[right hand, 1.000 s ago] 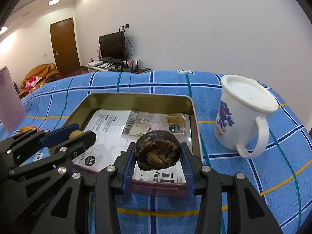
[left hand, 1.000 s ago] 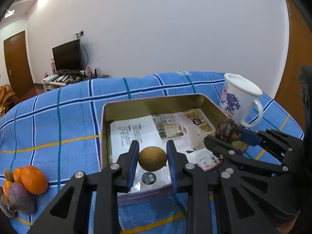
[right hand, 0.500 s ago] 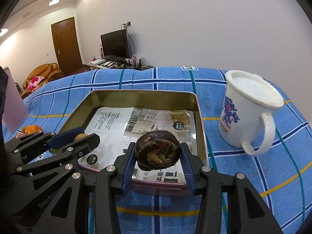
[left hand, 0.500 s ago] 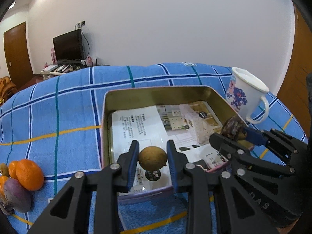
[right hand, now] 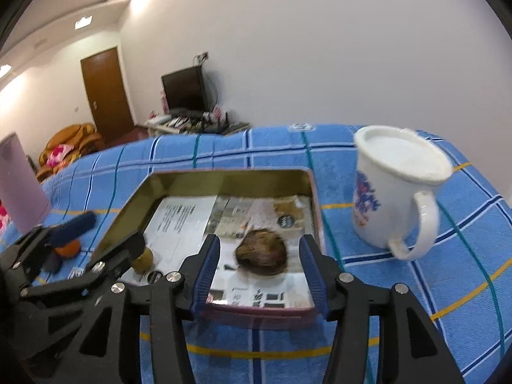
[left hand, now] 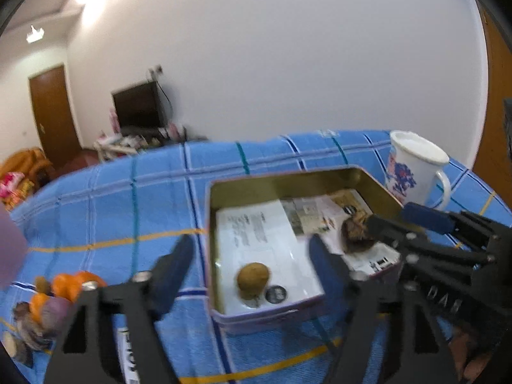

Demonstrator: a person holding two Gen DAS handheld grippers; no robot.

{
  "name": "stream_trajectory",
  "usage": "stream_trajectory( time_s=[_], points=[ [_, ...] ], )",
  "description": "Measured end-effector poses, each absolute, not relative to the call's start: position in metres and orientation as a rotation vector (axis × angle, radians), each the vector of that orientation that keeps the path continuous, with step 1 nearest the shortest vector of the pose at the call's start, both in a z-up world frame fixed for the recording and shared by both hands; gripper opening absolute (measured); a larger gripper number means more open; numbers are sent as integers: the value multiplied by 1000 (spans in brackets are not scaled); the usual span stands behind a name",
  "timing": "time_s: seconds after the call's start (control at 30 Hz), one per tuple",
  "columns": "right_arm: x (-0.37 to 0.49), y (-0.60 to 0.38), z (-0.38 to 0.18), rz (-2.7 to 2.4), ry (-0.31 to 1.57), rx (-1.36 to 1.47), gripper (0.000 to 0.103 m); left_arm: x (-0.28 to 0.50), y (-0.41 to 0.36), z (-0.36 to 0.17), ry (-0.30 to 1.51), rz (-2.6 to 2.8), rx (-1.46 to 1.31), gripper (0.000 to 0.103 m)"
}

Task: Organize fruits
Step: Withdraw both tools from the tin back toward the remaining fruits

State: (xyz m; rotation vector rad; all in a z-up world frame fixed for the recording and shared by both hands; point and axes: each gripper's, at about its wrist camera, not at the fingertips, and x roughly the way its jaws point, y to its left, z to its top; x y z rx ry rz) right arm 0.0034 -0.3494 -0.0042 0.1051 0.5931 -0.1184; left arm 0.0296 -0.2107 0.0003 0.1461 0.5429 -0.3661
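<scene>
A gold tin [left hand: 281, 180] lined with printed paper stands on the blue checked cloth. A small round tan fruit [left hand: 252, 280] lies on the paper near the tin's front left corner. My left gripper [left hand: 250, 244] hangs over it, its jaws opening wide and touching nothing. A dark brown wrinkled fruit [right hand: 260, 251] rests on the paper in the tin [right hand: 224, 179] between the pads of my right gripper [right hand: 260, 240]. Those jaws are opening, with a gap on each side of the fruit. The tan fruit [right hand: 143, 257] shows beside the left gripper [right hand: 112, 230].
A white mug [right hand: 396, 188] with a blue print stands right of the tin. A heap of oranges and purple fruits [left hand: 64, 291] lies on the cloth to the left. A pink container [right hand: 19, 192] stands at the far left. Bare cloth lies beyond the tin.
Both grippers let go: the tan fruit dropped from the left jaws and the dark fruit from the right jaws onto the paper in the tin. The left jaws opened wide.
</scene>
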Motion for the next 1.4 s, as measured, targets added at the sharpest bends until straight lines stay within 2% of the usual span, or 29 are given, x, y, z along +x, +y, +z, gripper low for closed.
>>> stream_trajectory(
  time_s=[0.03,0.1,0.13,0.57,1.4],
  points=[
    [1,-352,-2,-127,578,119,58,29,-208,2,529,-353,144,96],
    [-2,-357,1,-135,549,140,66,30,-202,5,527,-340,122,102],
    [-5,-358,2,-134,529,153,71,32,-198,5,534,-339,102,102],
    [-26,-337,16,-127,350,61,71,21,-172,5,448,-197,159,102],
    [-38,-306,15,-129,316,36,71,6,-107,-5,520,-149,103,102]
  ],
)
